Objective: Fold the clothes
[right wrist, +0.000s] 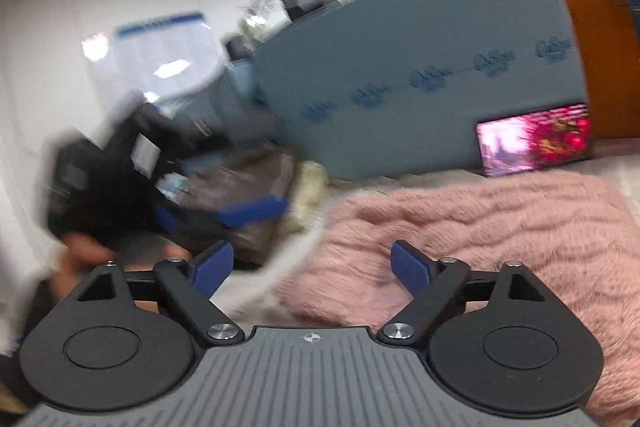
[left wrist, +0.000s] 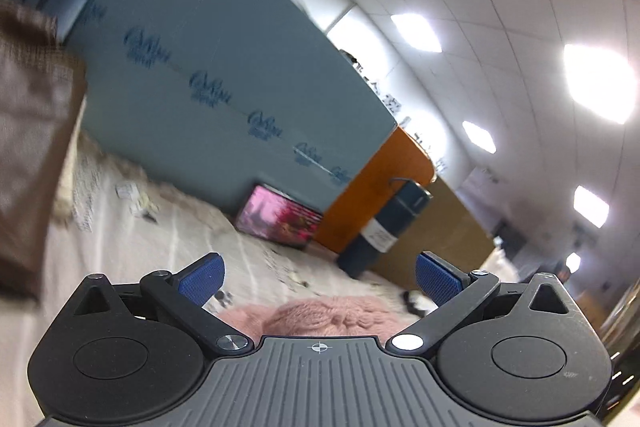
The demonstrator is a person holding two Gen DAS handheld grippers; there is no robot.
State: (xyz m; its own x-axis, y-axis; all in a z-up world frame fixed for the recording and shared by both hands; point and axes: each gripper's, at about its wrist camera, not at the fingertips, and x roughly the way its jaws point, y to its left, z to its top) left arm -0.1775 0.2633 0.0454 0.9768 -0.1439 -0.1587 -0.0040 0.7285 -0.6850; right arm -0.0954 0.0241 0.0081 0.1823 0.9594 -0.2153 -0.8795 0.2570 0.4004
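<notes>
Grippers first, because they are nearest to you: your left gripper [left wrist: 318, 277] has its blue ribbed pads [left wrist: 202, 277] spread wide, with nothing between them and nothing touching them. Your right gripper [right wrist: 311, 269] is just as wide open and also empty.

Just under the left gripper, a small part of the fluffy pink knitted sweater [left wrist: 320, 317] shows over the body of the tool. In the right wrist view the same fluffy pink knitted sweater [right wrist: 480, 239] lies spread on the pale printed bed cover [right wrist: 376, 189], near and to the right, and its left edge is just under the right gripper.

Judging from this, you are between grasps: the sweater looks partly laid out, but no fold is being made now. The next move calls for bringing both open grippers down on one edge of the sweater and closing on the thick knit, deep enough that the fluffy cloth does not slip out.

Farther on the left lies a brown fabric garment [right wrist: 248, 195], blurred, near your left gripper as the right view shows it. At the far side stand a grey-blue padded headboard [left wrist: 208, 75], a pink glossy picture box [left wrist: 280, 217] and a dark blue flask with a white label [left wrist: 384, 227].
</notes>
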